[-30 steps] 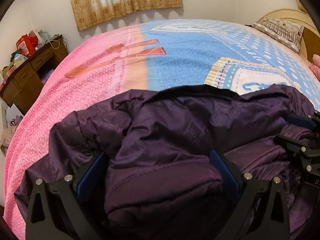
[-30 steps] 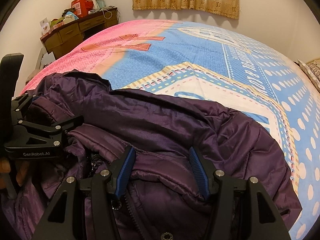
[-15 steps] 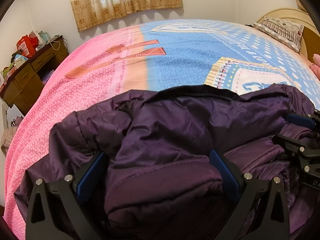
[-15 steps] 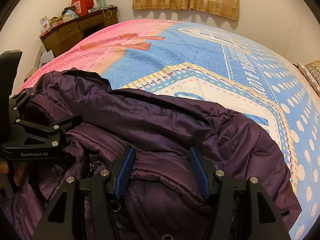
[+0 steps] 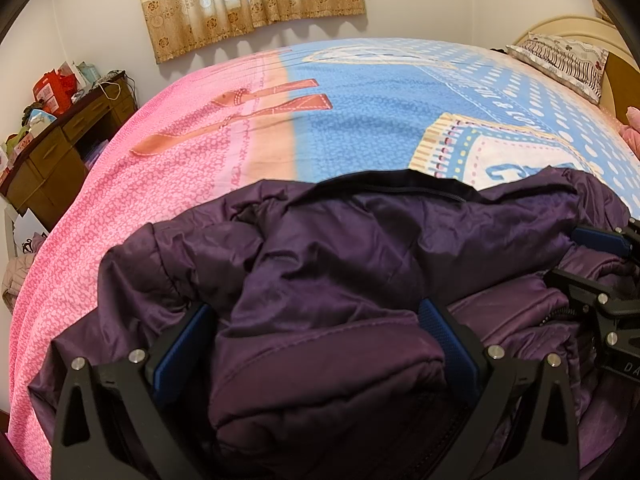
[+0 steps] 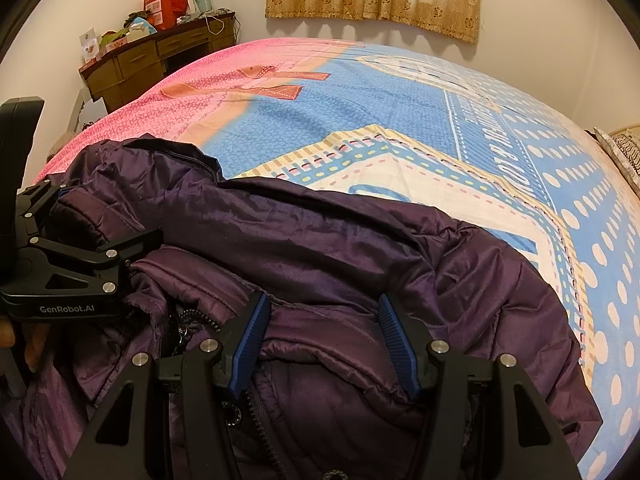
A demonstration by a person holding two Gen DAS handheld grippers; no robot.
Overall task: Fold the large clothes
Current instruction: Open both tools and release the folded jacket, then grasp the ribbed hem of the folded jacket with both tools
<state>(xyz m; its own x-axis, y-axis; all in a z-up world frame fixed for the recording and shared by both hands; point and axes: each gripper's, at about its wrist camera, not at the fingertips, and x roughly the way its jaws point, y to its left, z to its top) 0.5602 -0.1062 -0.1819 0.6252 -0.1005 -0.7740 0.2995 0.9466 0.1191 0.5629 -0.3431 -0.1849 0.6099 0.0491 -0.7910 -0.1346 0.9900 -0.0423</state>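
Hand-held gripper [image 5: 316,336] astride puffy purple jacket [image 5: 360,248]

one purple jacket [image 5: 340,264], two grippers: left gripper [image 5: 316,340], right gripper [image 6: 324,336]; one bed [image 5: 360,128], one desk [image 6: 160,56], one pillow [image 5: 564,60].

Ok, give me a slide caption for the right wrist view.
Right gripper and left gripper, both open around folds of a purple puffer jacket on a pink-and-blue bedspread.
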